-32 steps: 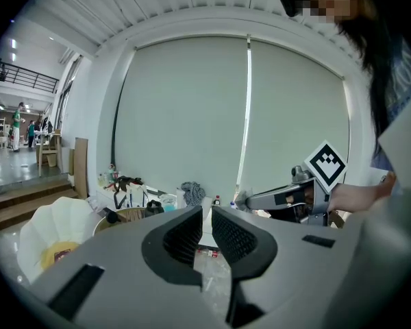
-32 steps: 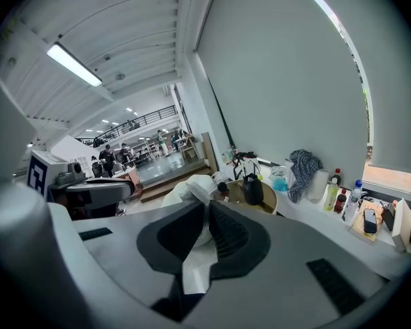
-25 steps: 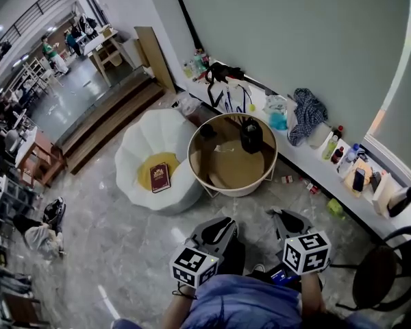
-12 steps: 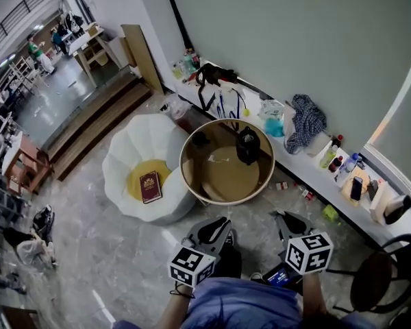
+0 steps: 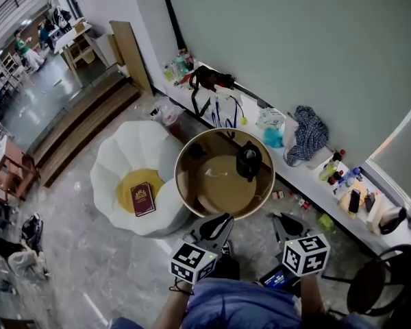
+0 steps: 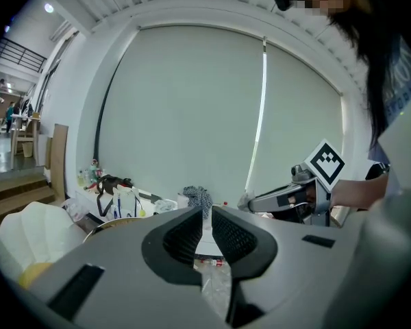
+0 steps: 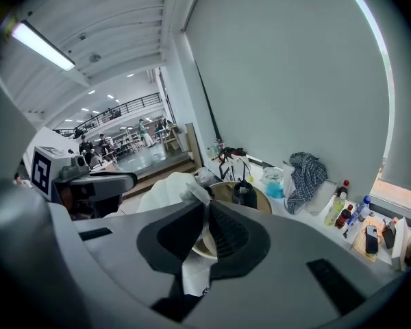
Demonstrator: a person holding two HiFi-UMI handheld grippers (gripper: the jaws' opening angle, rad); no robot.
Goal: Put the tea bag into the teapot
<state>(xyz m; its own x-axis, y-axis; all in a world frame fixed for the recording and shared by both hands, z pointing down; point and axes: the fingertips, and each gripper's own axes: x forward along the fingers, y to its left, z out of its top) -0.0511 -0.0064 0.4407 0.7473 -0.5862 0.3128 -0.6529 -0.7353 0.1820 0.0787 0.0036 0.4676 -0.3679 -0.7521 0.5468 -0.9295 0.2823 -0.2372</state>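
Note:
A black teapot (image 5: pixel 248 160) stands at the right on a round brown table (image 5: pixel 186 184), and it also shows in the right gripper view (image 7: pixel 244 194). A small white item (image 5: pixel 216 173) lies at the table's middle. My right gripper (image 5: pixel 277 216) hangs just short of the table's near rim. In its own view the right gripper (image 7: pixel 207 208) is shut on a white tea bag packet (image 7: pixel 194 191) that sticks out past the tips. My left gripper (image 5: pixel 222 219) is beside it, its jaws (image 6: pixel 207 214) nearly together with nothing seen between them.
A white petal-shaped seat (image 5: pixel 133 156) with a yellow cushion and a red book (image 5: pixel 141 199) sits left of the table. Behind runs a low white ledge (image 5: pixel 308 177) with bottles, a checked cloth (image 5: pixel 308 132) and a black bag (image 5: pixel 207 79). A black chair (image 5: pixel 377 286) stands at the lower right.
Both grippers have moved forward toward the round table, which now lies closer to their tips. The right gripper's hold on the packet is unchanged.

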